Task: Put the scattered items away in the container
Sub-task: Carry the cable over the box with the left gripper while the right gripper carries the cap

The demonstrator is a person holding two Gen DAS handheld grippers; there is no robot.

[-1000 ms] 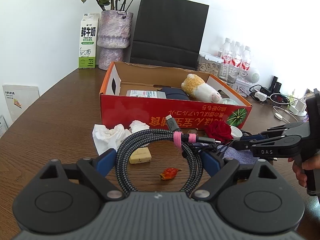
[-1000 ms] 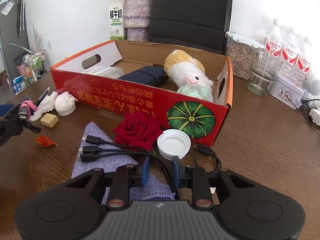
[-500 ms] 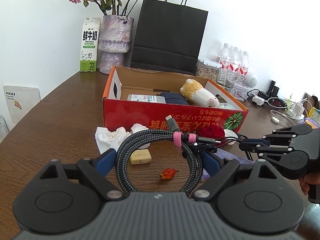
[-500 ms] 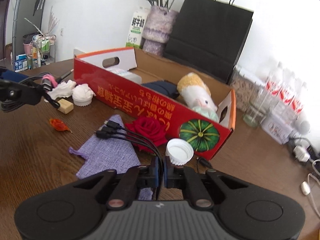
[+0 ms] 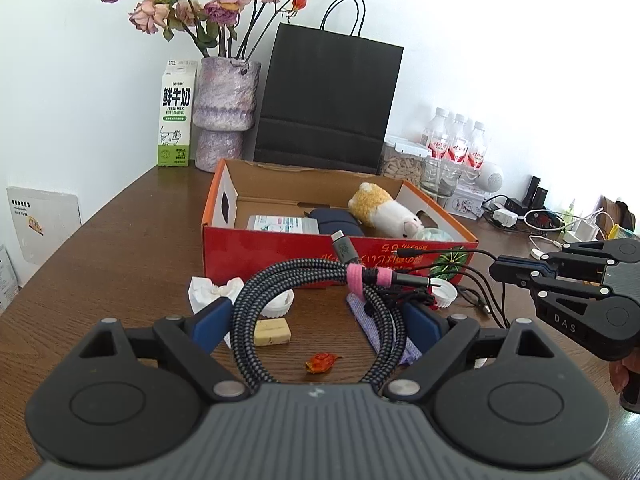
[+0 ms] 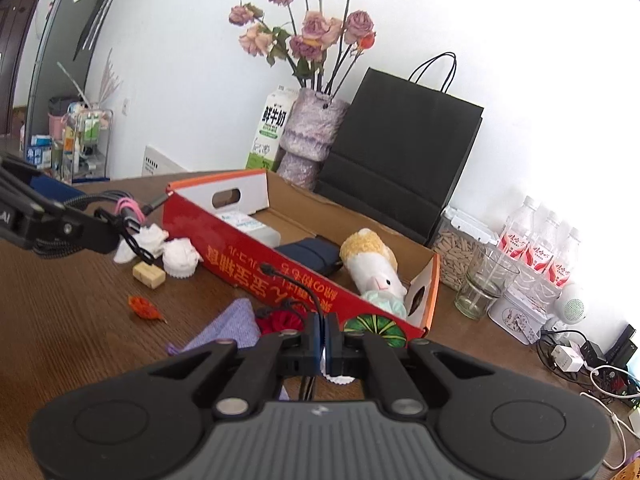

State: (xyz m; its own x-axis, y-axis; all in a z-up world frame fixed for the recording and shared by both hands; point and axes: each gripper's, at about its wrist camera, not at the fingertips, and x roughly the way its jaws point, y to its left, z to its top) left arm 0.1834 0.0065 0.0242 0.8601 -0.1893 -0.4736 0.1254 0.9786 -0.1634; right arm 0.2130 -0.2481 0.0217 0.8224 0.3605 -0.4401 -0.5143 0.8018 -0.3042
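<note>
My left gripper [image 5: 316, 312] holds a coiled braided cable [image 5: 256, 320] with a pink strap, its blue pads pressed on the coil's two sides, in front of the red cardboard box [image 5: 280, 256]. To its right, my right gripper [image 5: 496, 270] is shut on a thin black multi-head cable [image 5: 472, 256] that hangs off the table. In the right wrist view the right gripper [image 6: 325, 336] pinches this thin cable [image 6: 316, 300] above a red rose [image 6: 280, 320] and a purple pouch [image 6: 232, 324]. The box [image 6: 280, 276] holds a plush toy [image 6: 372, 264], a dark pouch and a white pack.
On the table before the box lie crumpled tissue [image 5: 208, 290], a yellow block [image 5: 272, 332], an orange scrap [image 5: 320, 362] and a white cap [image 5: 444, 294]. Behind stand a black paper bag [image 5: 328, 104], a vase, a milk carton [image 5: 176, 116], water bottles and a glass [image 6: 480, 284]. Chargers clutter the right.
The right gripper's jaws closed on the thin black cable and lifted it off the pouch, rolling and swinging up. The left gripper with the coil rose slightly.
</note>
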